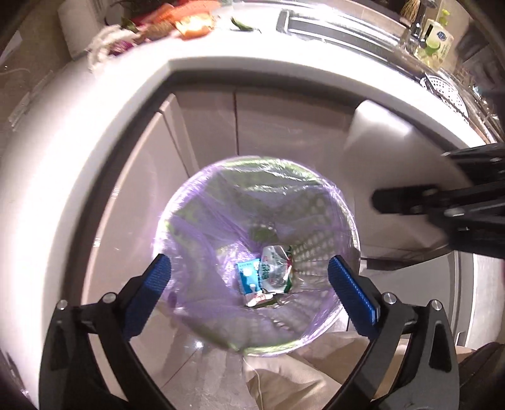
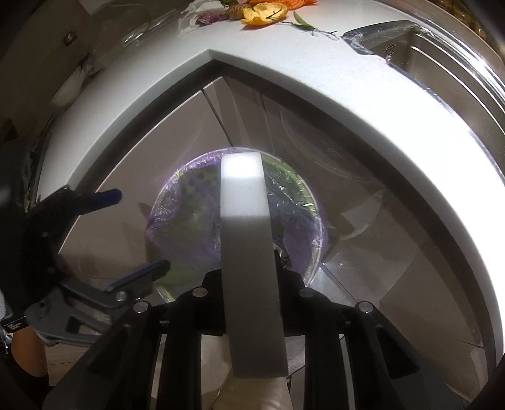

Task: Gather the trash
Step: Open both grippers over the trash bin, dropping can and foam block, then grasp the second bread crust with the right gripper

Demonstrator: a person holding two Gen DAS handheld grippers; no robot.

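A green perforated trash bin lined with a purple bag stands on the floor below the counter. A blue-white carton and a crumpled green-white wrapper lie at its bottom. My left gripper is open and empty, right above the bin mouth. My right gripper is shut on a flat white board, held above the bin. In the left wrist view the board and the right gripper show at right. The left gripper shows open in the right wrist view.
A white counter corner wraps around the bin, with cabinet doors beneath. Orange peel, leaves and scraps lie on the counter. A steel sink is at right, with a soap bottle beside the tap.
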